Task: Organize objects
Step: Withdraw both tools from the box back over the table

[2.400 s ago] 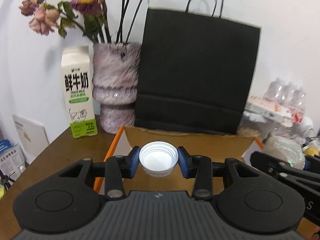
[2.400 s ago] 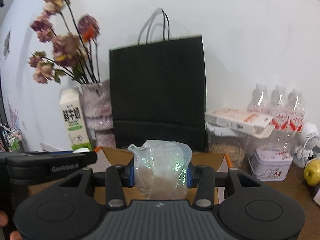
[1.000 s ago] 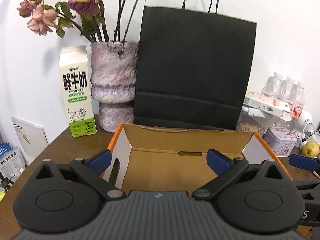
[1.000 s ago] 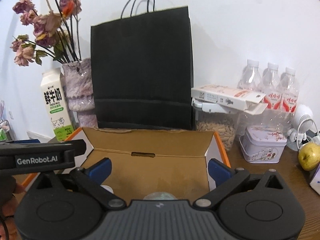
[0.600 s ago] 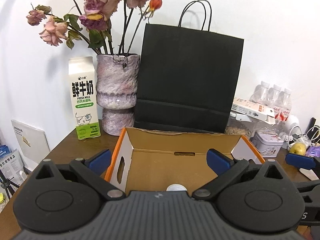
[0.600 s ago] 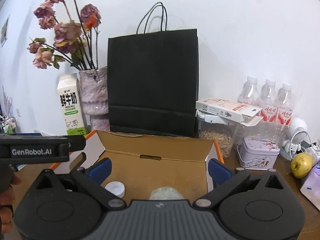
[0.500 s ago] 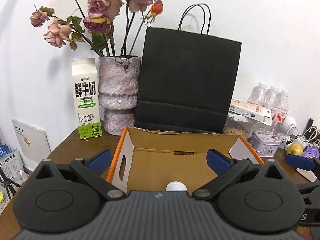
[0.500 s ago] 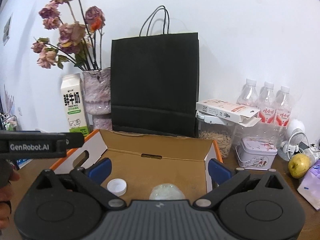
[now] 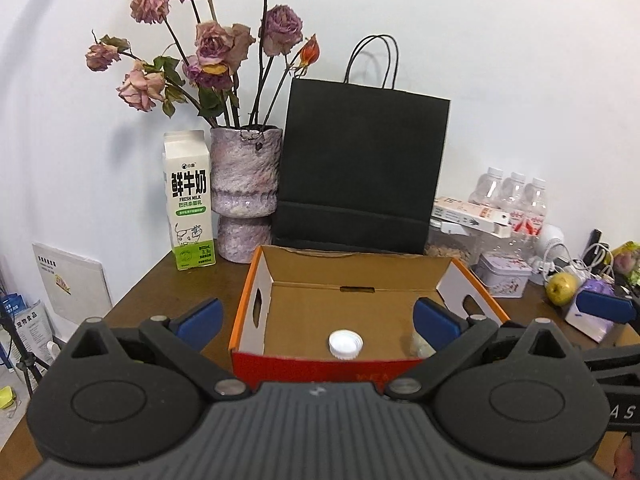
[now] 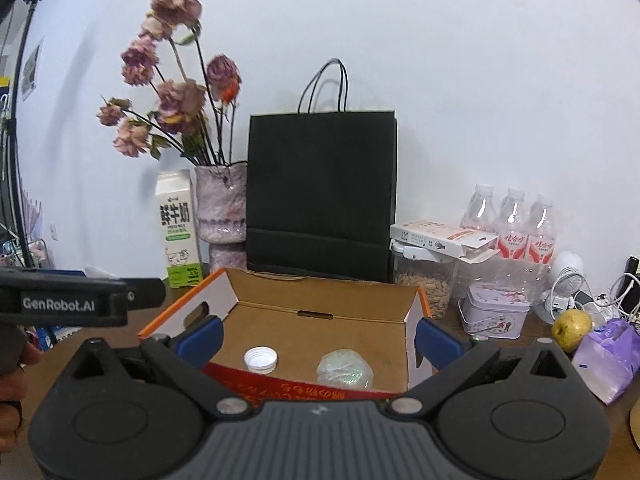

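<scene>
Two items sit in the cardboard box [image 10: 320,320] now, the white bottle cap [image 10: 261,359] beside the crumpled plastic wrap [image 10: 345,368], both my left tongs [image 9: 318,316] and right tongs [image 10: 318,334] spread empty above, so I judge another stray from the table [image 9: 180,288] comes next.

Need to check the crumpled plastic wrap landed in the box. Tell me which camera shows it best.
Right wrist: the crumpled plastic wrap shows whole on the cardboard box floor. In the left wrist view, the left claw's finger hides most of it.
</scene>
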A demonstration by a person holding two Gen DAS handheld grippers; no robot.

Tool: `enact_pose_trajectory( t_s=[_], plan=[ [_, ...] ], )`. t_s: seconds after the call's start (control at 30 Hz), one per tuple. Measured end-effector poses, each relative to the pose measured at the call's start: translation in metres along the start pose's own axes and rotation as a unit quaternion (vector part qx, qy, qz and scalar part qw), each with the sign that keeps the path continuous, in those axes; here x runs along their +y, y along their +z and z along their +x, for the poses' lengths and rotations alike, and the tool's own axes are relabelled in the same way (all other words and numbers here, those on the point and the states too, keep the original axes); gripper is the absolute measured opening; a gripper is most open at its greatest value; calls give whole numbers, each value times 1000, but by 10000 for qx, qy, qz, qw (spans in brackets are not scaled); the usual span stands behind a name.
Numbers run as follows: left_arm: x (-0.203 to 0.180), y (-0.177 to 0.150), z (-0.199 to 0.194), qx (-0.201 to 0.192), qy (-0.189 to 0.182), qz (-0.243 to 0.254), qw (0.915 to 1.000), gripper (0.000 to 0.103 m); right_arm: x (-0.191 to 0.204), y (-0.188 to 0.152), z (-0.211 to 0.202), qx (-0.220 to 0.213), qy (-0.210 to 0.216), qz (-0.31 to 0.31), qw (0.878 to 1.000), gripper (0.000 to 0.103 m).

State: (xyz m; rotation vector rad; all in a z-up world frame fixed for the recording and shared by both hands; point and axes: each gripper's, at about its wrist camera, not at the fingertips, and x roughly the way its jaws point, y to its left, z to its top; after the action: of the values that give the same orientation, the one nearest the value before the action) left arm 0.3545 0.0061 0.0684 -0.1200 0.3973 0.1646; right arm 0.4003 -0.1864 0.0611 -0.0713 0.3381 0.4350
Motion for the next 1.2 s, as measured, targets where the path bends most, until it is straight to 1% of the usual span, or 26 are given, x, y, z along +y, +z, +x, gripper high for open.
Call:
enact_pose_trajectory(
  t_s=[0.23, 0.33, 0.7, 1.0, 1.2],
  plan=[
    [0, -16, -39, -55, 15, 65, 10000, 103, 11, -8, -37, -91, 28, -89, 9999, 103],
    [5, -23, -54, -50, -18, 11, 10000, 103, 17, -14, -53, -102, 7, -167, 9998, 103],
    [17, -45, -93, -57, 114, 49, 9999, 103, 37, -42, -103, -100, 83, -345, 9993, 103],
    [28, -62, -120, -16, 228, 98, 9997, 103, 50, -69, -128, 70, 135, -383, 9992, 103],
    [42, -79, -134, 93, 337, 76, 9994, 103, 56, -85, -140, 214, 134, -363, 9990, 103]
  ],
)
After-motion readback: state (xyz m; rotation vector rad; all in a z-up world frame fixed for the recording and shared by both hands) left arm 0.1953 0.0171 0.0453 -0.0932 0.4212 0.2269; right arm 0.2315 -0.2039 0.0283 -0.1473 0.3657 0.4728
